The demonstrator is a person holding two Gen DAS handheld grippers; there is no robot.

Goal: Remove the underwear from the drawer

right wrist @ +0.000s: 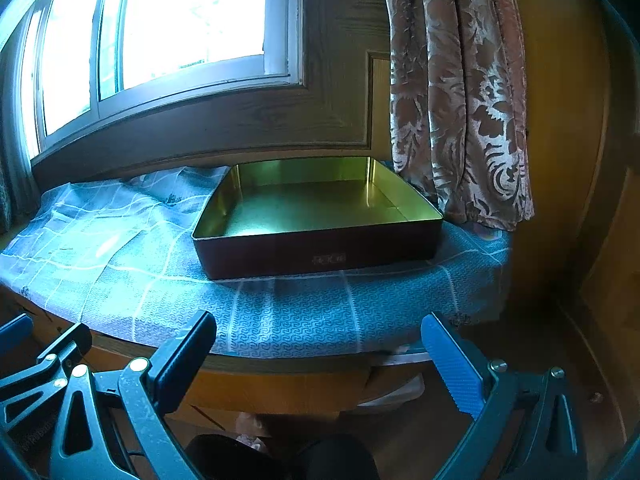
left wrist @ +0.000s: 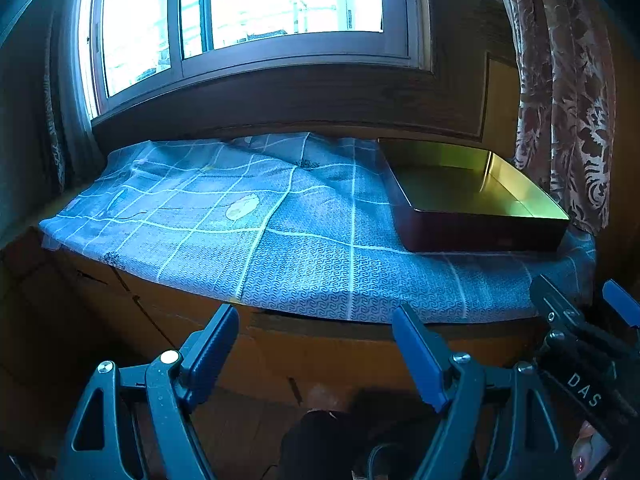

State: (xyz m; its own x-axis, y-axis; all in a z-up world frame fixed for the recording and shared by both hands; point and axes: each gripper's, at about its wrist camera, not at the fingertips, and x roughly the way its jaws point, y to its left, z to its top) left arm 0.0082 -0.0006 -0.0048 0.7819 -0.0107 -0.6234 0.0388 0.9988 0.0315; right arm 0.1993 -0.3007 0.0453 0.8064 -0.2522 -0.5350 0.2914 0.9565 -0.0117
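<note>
My left gripper (left wrist: 316, 340) and right gripper (right wrist: 320, 354) both hang with fingers spread wide, nothing held, in front of the wooden surface's (right wrist: 280, 392) front edge. A blue checked cloth (left wrist: 280, 240) covers the top, carrying an empty gold-lined tin tray (right wrist: 320, 216) beside the curtain (right wrist: 460, 100). No underwear or drawer opening visible.

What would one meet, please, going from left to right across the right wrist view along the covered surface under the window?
Blue checked cloth → shallow rectangular metal tin with gold inside and dark outer walls → brown floral patterned curtain.
</note>
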